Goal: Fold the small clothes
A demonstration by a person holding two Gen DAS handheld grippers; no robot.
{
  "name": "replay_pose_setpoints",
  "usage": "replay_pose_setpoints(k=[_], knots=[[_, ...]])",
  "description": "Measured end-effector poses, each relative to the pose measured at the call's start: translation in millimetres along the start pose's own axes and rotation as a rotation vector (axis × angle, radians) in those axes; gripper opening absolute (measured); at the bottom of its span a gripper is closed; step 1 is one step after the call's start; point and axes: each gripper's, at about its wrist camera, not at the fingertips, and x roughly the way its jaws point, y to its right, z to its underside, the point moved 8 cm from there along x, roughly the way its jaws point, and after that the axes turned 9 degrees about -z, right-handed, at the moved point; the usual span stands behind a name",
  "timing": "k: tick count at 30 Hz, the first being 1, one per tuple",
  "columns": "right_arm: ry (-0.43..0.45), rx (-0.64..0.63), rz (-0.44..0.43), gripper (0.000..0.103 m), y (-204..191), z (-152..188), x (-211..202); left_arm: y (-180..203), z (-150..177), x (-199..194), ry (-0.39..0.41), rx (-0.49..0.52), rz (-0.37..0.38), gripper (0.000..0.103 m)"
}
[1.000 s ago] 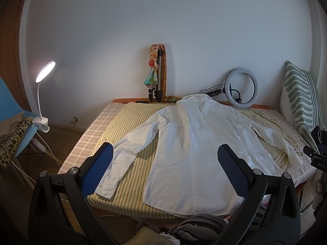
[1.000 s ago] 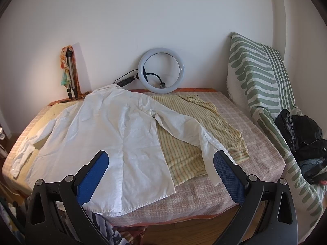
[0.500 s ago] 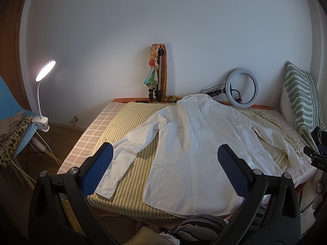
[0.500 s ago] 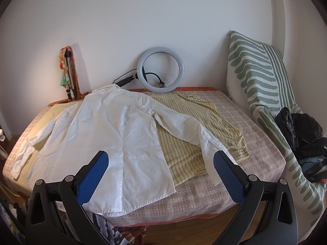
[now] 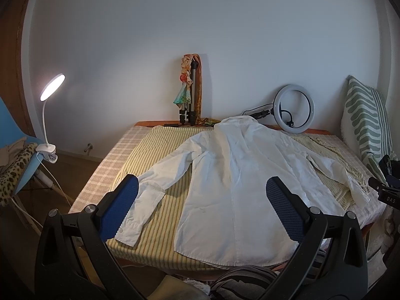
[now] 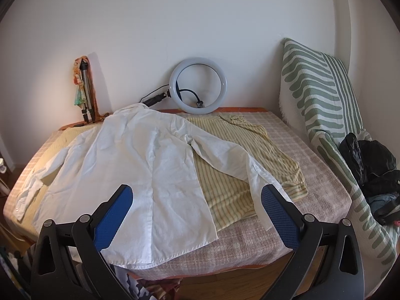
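White shirt (image 5: 240, 190) lies spread back-up across the table (image 6: 295, 227), collar toward the far wall and hem at the near edge, both sleeves stretched out to the sides. Under it sits a yellow striped cloth (image 5: 160, 215), and beneath that a pink checked cover (image 6: 312, 175) over the tabletop. From my right wrist view, the shirt's right sleeve (image 6: 240, 165) runs diagonally over a rumpled yellow striped garment (image 6: 252, 150), its cuff ending near the pad of my right fingers. From the left wrist view, the left sleeve (image 5: 160, 175) lies on the striped cloth, with its cuff (image 5: 132, 225) close to the near edge.

I hold my left hand-held gripper (image 5: 201, 205) in front of the near edge with its blue pads far apart and nothing between them. My right hand-held gripper (image 6: 196, 212) hangs the same way, jaws wide and gripping nothing, above the hem area of the shirt.

At the back of the table a ring light (image 6: 198, 86) leans against the wall, and a folded tripod (image 5: 191, 95) draped with colourful fabric stands to its left. A green and white patterned cushion (image 6: 320, 85) rests upright on the right side, with a dark pile of clothes (image 6: 370, 165) in front of it. Off to the left a lit clip lamp (image 5: 50, 105) is fastened to a blue chair (image 5: 17, 155).
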Motion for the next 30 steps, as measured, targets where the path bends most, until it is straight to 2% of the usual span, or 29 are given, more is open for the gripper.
replay_pose_setpoints(k=[5, 10, 12, 16, 18, 19, 20, 22, 24, 27, 30], knots=[[0.008, -0.017, -0.006, 0.102, -5, -6, 4, 0, 3, 8, 0.001, 0.031, 0.007, 0.103], [-0.002, -0.047, -0.037, 0.102, -11, -14, 17, -11, 12, 29, -0.059, 0.038, 0.031, 0.098], [-0.003, -0.055, -0.073, 0.102, -14, -21, 24, -19, 16, 39, -0.085, 0.046, 0.020, 0.091], [-0.007, -0.090, -0.145, 0.102, -23, -38, 39, -44, 26, 58, -0.148, 0.054, -0.019, 0.071], [-0.018, -0.107, -0.175, 0.102, -29, -48, 48, -61, 33, 68, -0.189, 0.044, -0.011, 0.069], [-0.025, -0.121, -0.184, 0.102, -33, -51, 52, -67, 35, 75, -0.206, 0.038, 0.000, 0.065], [-0.036, -0.149, -0.192, 0.102, -39, -57, 59, -73, 37, 82, -0.220, 0.026, 0.011, 0.061], [-0.043, -0.208, -0.194, 0.099, -52, -65, 71, -88, 40, 100, -0.254, -0.007, 0.027, 0.046], [-0.051, -0.260, -0.213, 0.098, -69, -73, 86, -108, 41, 120, -0.272, -0.043, 0.019, 0.038], [-0.062, -0.286, -0.251, 0.098, -85, -84, 111, -129, 46, 152, -0.317, -0.055, 0.042, 0.036], [-0.062, -0.343, -0.281, 0.094, -102, -95, 135, -149, 54, 181, -0.353, -0.067, 0.046, 0.029]])
